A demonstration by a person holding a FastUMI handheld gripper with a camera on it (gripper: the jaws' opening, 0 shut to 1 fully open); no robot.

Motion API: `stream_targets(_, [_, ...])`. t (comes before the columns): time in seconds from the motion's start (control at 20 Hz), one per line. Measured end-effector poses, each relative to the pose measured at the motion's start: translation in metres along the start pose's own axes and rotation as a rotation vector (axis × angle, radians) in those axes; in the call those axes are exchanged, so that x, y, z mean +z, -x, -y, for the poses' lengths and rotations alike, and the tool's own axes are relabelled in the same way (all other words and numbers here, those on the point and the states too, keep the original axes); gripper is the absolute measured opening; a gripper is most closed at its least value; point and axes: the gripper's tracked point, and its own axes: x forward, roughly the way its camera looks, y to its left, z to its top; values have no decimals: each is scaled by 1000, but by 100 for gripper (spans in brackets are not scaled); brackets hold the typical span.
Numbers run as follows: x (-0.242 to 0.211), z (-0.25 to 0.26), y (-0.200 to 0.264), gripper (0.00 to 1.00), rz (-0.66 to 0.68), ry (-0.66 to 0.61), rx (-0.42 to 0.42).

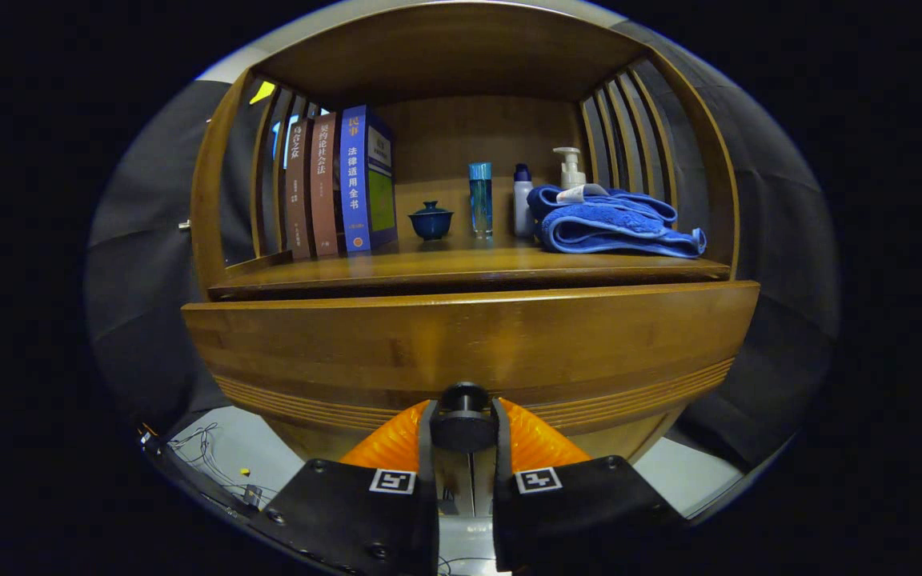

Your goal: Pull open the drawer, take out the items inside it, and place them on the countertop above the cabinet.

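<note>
The wooden drawer front (pixel 469 344) stands right ahead of me, pulled slightly out from under the countertop (pixel 461 268). Its round dark knob (pixel 463 418) sits between my two fingers, and my gripper (pixel 463 428) is shut on it, one finger pressing each side. The inside of the drawer is hidden behind its front panel.
On the countertop stand three books (pixel 341 184) at the left, a small dark lidded cup (pixel 430 220), a blue glass tube (pixel 480 198), two bottles (pixel 545 188) and a folded blue towel (pixel 613 224) at the right. Slatted wooden sides enclose the shelf. Cables (pixel 205 448) lie on the floor at lower left.
</note>
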Motion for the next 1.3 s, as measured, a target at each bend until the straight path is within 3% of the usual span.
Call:
stream_targets(0.5, [-23, -1, 82, 31, -6, 19, -15])
stream_targets(1.1, [-46, -4, 120, 31, -30, 7, -16])
stream_targets(1.2, [-47, -2, 123, 39, -46, 9, -21])
stream_targets(1.3, [-41, 0, 130, 60, -52, 23, -30])
